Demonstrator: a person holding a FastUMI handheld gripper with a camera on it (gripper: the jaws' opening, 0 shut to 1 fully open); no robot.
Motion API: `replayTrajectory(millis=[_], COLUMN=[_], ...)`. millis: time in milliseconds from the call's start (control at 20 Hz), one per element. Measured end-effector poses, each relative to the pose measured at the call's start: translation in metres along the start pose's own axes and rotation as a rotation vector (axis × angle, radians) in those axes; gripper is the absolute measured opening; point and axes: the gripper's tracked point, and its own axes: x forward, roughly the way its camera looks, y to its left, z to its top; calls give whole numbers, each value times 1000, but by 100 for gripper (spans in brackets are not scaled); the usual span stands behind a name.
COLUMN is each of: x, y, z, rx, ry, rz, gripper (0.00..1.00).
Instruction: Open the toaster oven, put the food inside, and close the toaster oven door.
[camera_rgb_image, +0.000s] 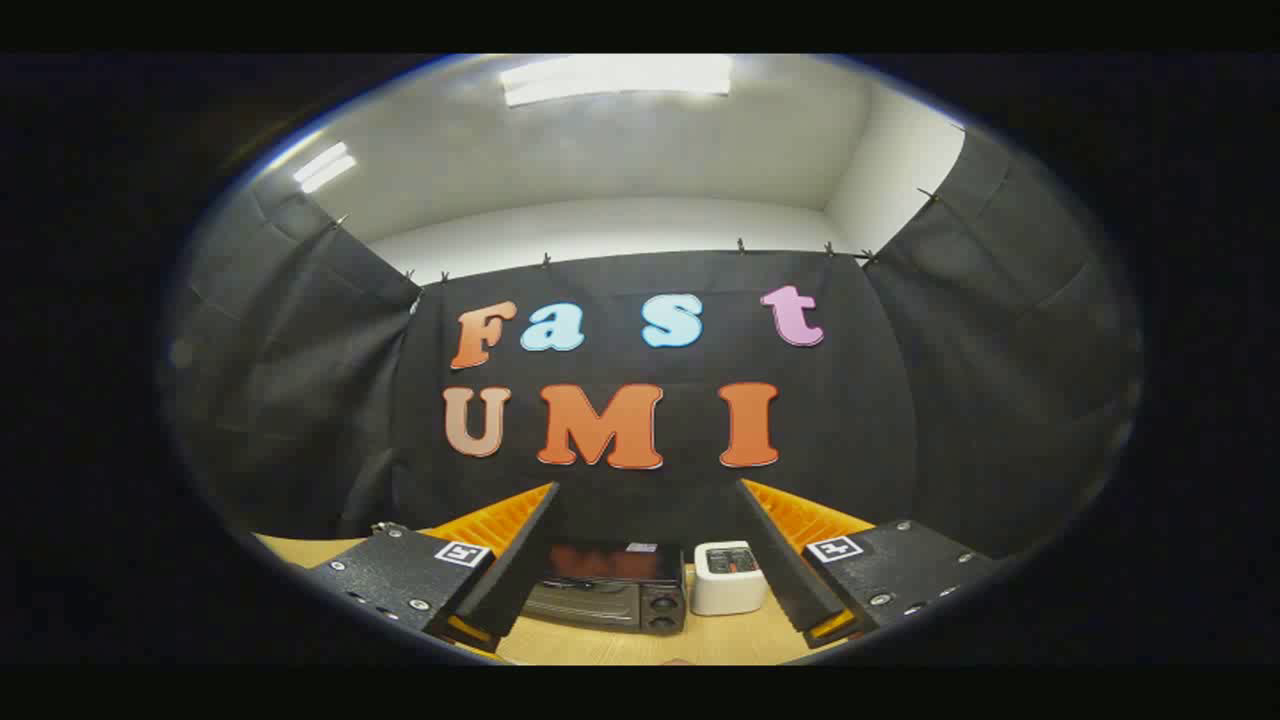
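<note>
Gripper (650, 560): fingers wide apart, holding nothing.
Toaster oven (610, 592): beyond the fingers, door closed.
Risk: a misjudged reach bumps the white box (728, 578) beside it.

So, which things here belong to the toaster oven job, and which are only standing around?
For the job:
- toaster oven, door shut, on the table beyond the fingers
- gripper, fingers spread wide, holding nothing

Only standing around:
- small white box just beside the oven
- wooden table
</note>
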Motion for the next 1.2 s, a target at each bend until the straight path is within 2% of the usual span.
replayTrajectory(millis=[400, 950, 1200], x=[-1, 4, 7], y=[22, 31, 36], z=[-12, -31, -32], rx=[46, 6, 67], ry=[-20, -10, -12], rz=[34, 45, 52], gripper=[99, 99, 99])
